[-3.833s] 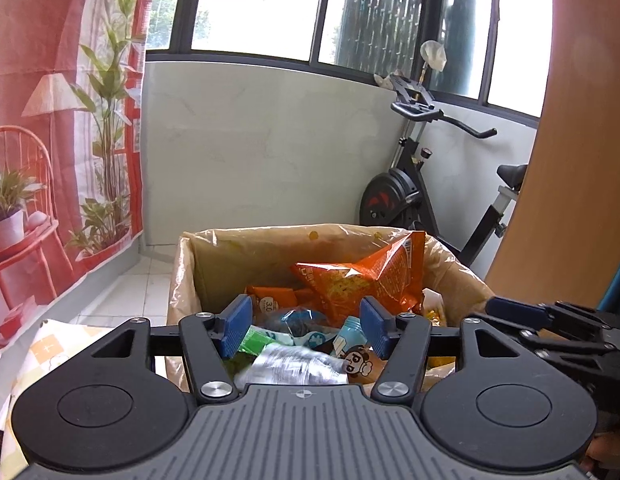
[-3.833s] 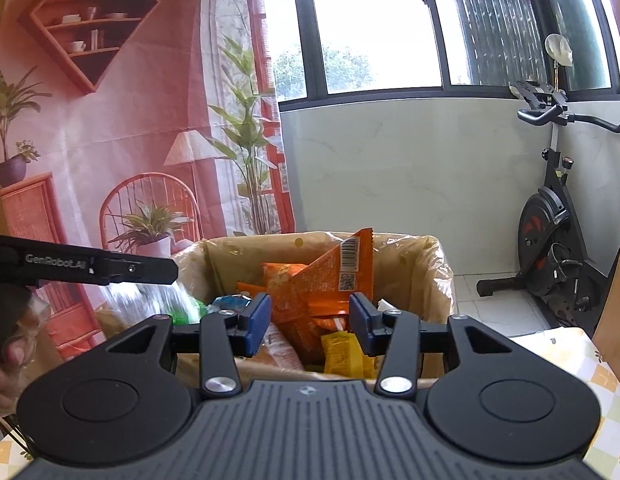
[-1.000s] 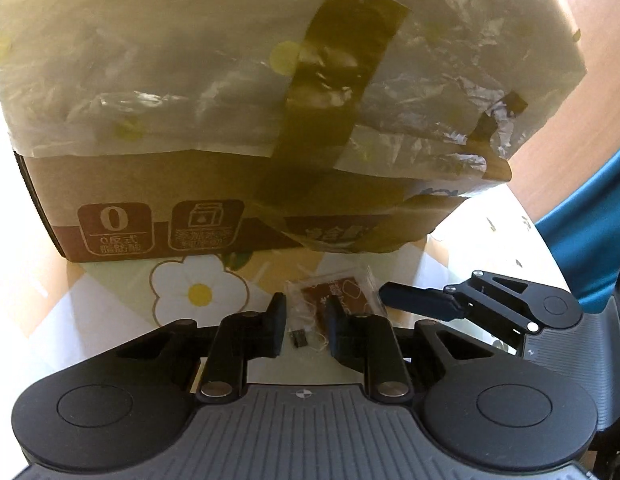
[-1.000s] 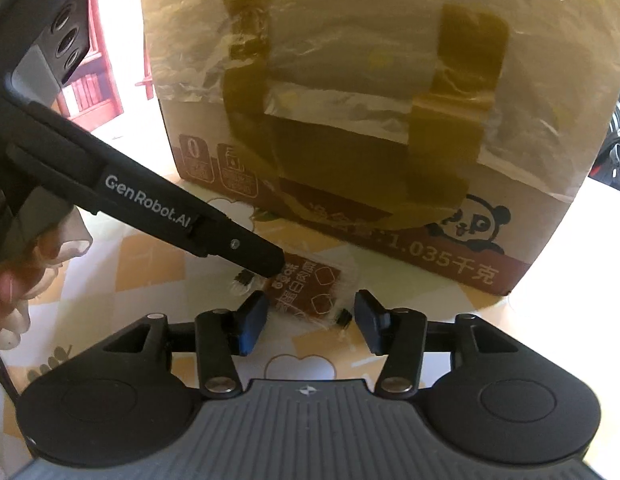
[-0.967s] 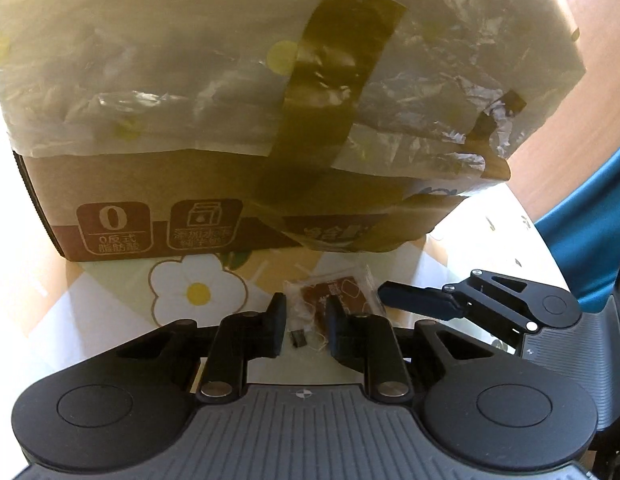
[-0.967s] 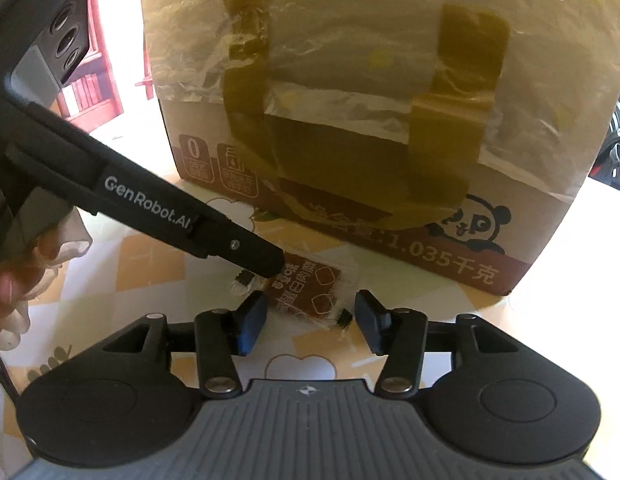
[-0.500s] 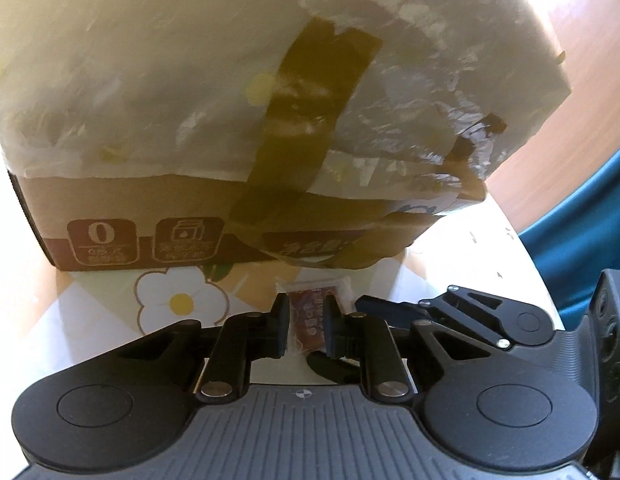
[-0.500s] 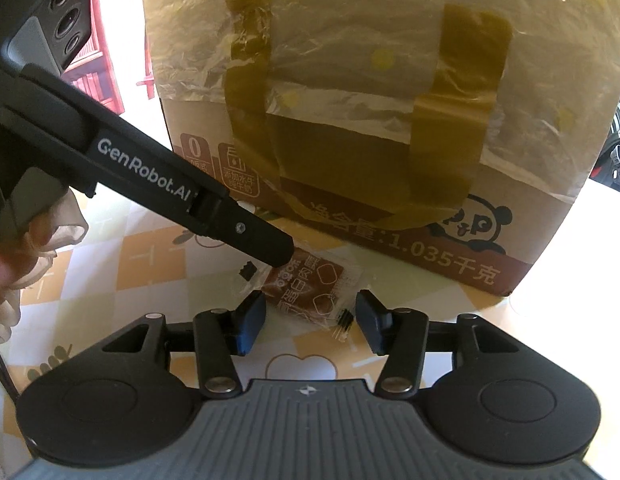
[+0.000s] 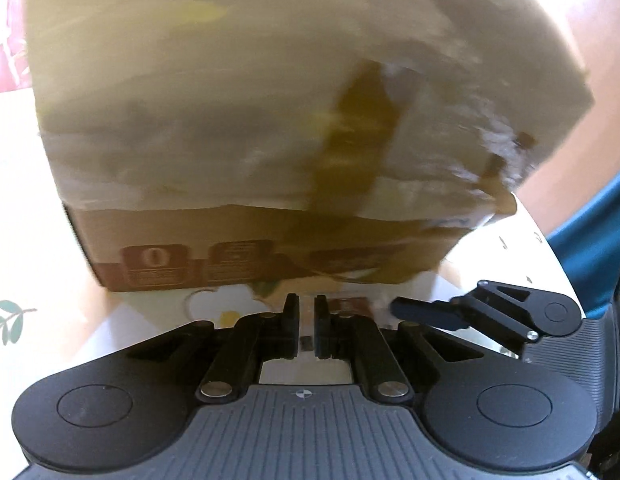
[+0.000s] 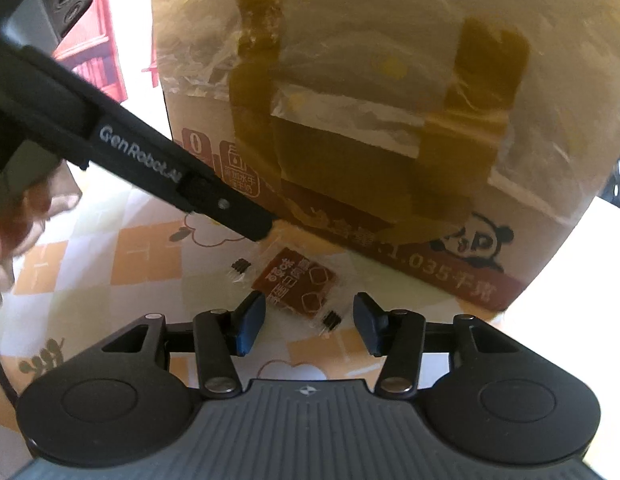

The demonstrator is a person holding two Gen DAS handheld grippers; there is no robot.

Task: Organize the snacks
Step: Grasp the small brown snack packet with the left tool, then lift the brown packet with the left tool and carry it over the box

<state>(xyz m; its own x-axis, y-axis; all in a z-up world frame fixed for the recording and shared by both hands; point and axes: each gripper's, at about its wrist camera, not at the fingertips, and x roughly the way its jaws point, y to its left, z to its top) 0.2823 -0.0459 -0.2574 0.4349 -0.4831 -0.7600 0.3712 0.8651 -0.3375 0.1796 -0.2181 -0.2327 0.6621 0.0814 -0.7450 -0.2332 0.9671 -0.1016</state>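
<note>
Left gripper (image 9: 306, 312) jaws nearly shut, empty, beside the packet. Right gripper (image 10: 308, 318) jaws part-open, closing, straddling the brown snack packet (image 10: 296, 284) flat on the bench (image 10: 142, 256) before the box (image 10: 350, 120). Best pinched by one crinkled edge.

Box (image 10: 390, 120) blocks ahead; tablecloth (image 10: 150, 256) free nr packet (image 10: 298, 284).
</note>
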